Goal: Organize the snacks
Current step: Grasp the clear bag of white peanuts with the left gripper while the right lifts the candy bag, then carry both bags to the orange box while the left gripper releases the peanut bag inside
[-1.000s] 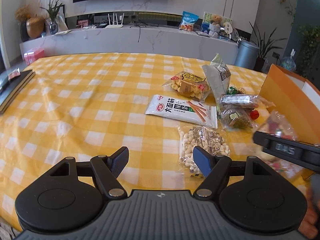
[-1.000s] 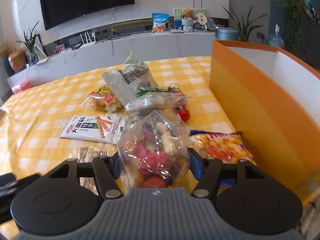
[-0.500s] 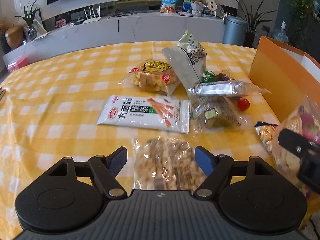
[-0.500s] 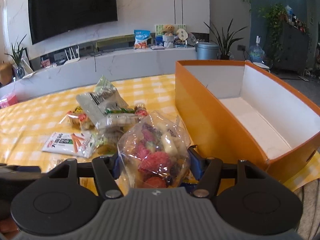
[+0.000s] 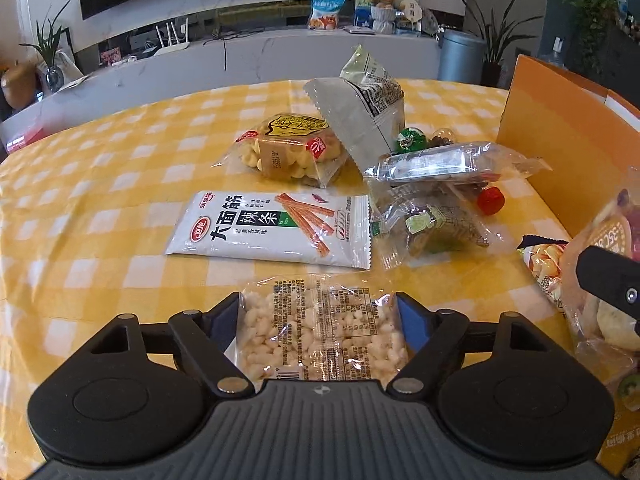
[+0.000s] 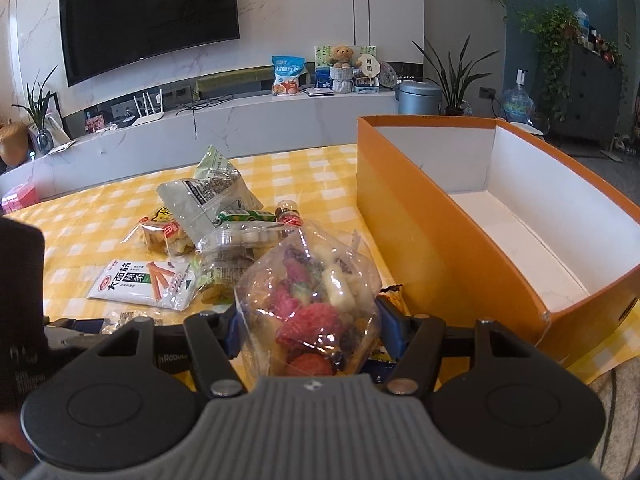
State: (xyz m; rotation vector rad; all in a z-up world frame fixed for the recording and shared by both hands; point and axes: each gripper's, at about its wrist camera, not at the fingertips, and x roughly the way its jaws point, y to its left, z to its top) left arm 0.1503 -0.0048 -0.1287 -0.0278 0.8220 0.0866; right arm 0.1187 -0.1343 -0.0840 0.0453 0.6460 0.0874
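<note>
A clear bag of pale puffed snacks (image 5: 320, 332) lies flat on the yellow checked tablecloth (image 5: 100, 200). My left gripper (image 5: 320, 320) stands open astride it, one blue pad at each side edge of the bag. My right gripper (image 6: 308, 320) is shut on a clear bag of red, purple and white sweets (image 6: 312, 300), held upright off the cloth beside the orange box (image 6: 440, 240). The box is open at the top, white inside and empty. In the left wrist view, the held bag (image 5: 600, 240) and one right finger show at the right edge.
More snacks lie ahead: a white spicy-strip packet (image 5: 272, 226), a biscuit bag (image 5: 288, 148), a silver-green pouch (image 5: 360, 104), clear packets (image 5: 440, 160), a red sweet (image 5: 491, 200) and a yellow packet (image 5: 544, 260) by the box. A marble counter runs behind the table.
My left gripper has moved right and lower, so the puffed-snack bag now lies between its fingers. The right gripper rose slightly with the sweets bag, bringing the box's inside into view.
</note>
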